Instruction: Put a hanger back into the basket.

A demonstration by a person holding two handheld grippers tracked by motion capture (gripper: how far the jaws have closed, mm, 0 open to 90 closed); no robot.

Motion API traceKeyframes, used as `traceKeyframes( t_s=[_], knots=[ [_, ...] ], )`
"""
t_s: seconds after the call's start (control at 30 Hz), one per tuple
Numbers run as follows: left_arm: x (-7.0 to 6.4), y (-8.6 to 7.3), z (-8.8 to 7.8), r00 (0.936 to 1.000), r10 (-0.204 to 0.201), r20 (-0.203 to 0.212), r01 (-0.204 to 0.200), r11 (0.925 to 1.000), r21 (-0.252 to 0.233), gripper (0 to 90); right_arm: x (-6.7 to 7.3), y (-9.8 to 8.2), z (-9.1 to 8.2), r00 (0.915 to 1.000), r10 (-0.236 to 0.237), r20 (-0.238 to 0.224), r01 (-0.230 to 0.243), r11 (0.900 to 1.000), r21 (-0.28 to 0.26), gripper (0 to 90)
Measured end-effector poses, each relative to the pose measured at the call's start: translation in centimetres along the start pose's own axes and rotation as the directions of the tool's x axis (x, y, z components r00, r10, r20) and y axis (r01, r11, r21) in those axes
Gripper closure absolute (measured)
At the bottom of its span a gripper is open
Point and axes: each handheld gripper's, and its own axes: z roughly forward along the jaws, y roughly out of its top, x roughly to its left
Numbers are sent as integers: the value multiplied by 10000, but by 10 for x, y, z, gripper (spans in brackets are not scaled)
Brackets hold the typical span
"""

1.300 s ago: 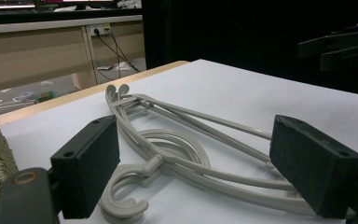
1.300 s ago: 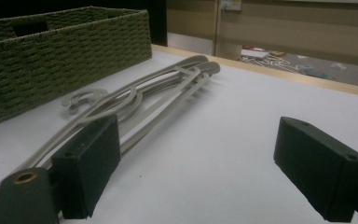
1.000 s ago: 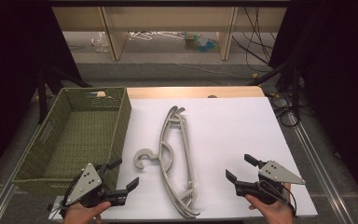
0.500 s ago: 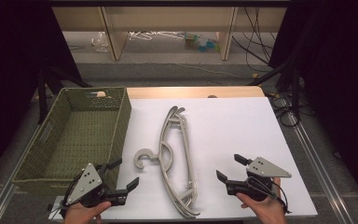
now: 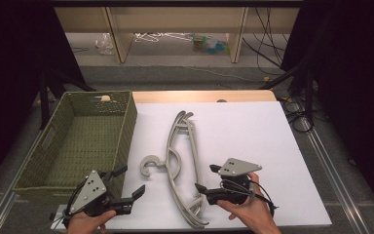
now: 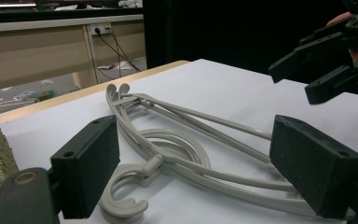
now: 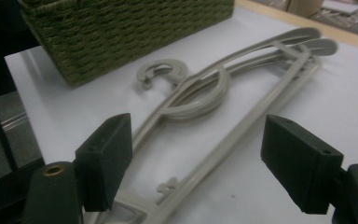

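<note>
A stack of grey plastic hangers lies flat on the white table, hooks pointing toward the green woven basket at the table's left edge. The right gripper hovers just beside the hangers' lower end with its jaws spread wide (nothing between them). The left gripper sits near the basket's front corner, jaws likewise apart.

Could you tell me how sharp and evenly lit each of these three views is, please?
High view: the white table is bright and evenly lit, with black surrounds either side. Left gripper view: the hangers are fairly sharp, while the near left claw is soft. Right gripper view: the whole picture is soft, the right claw and the basket included.
</note>
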Motion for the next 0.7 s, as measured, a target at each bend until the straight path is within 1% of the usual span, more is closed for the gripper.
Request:
traceKeyframes(
  t_s=[0.03, 0.07, 0.1, 0.17, 0.2, 0.27, 0.33, 0.37, 0.4, 0.43, 0.47, 0.5, 0.53, 0.57, 0.6, 0.63, 0.67, 0.7],
  knots=[
    [-1, 0, 0, 9998, -189, -63, 190, 9998, 72, 157, 2, 2, 5, 9999, 43, -102, -41, 9998, 181, 265],
    [0, 0, 0, 10000, -29, -23, 29, 10000, 70, 157, 4, 3, 8, 9999, 2, -173, 3, 9996, 286, 273],
    [-1, 0, 0, 9997, -232, -57, 233, 9997, 66, 157, 7, 5, 14, 9996, -19, -295, 35, 9985, 538, 284],
    [-1, 0, 0, 9997, -245, -75, 245, 9997, 72, 157, 12, 7, 23, 9989, -78, -463, 120, 9957, 921, 288],
    [1, 0, 0, 10000, -60, -39, 60, 10000, 75, 157, 13, 7, 28, 9986, -49, -528, 111, 9929, 1183, 289],
    [1, 0, 0, 10000, -58, -32, 58, 10000, 76, 157, 16, 9, 37, 9978, -17, -657, 128, 9854, 1696, 305],
    [0, 0, 0, 10000, -50, -12, 50, 10000, 45, 157, 20, 10, 48, 9974, 84, -718, 57, 9809, 1942, 307],
    [0, 0, 0, 10000, -62, 56, 62, 10000, -52, 157, 21, 12, 51, 9969, 146, -775, 31, 9748, 2232, 308],
    [0, 0, 0, 10000, -78, 56, 79, 10000, -42, 157, 22, 13, 55, 9965, 112, -827, 85, 9720, 2349, 312],
    [0, -1, 1, 9998, -197, 37, 197, 9998, -49, 157, 24, 15, 59, 9956, 99, -931, 141, 9672, 2535, 313],
    [0, 0, 0, 10000, -66, 43, 66, 10000, -30, 157, 25, 17, 63, 9952, 18, -975, 244, 9635, 2665, 319],
    [1, 0, 0, 10000, -67, 53, 67, 10000, -30, 157, 27, 20, 67, 9945, 27, -1049, 269, 9596, 2802, 334],
    [1, 0, 0, 10000, -72, 57, 72, 10000, -41, 157, 28, 22, 71, 9938, -82, -1107, 405, 9552, 2932, 339],
    [1, 0, -1, 10000, -62, -14, 62, 9999, 80, 157, 30, 24, 75, 9942, -126, -1071, 457, 9489, 3122, 339],
    [1, 0, -1, 10000, -72, -8, 72, 10000, 56, 156, 31, 25, 78, 9932, -213, -1146, 592, 9390, 3388, 340],
    [1, 0, -1, 10000, -72, -8, 72, 10000, 56, 157, 31, 25, 78, 9932, -213, -1146, 592, 9390, 3388, 340],
    [1, 0, -1, 9999, -100, -6, 100, 9999, 46, 157, 31, 27, 84, 9922, -215, -1227, 650, 9298, 3622, 352],
    [1, 0, -1, 10000, -91, -8, 92, 9999, 52, 157, 31, 27, 87, 9922, -197, -1233, 648, 9254, 3735, 354]
  ],
)
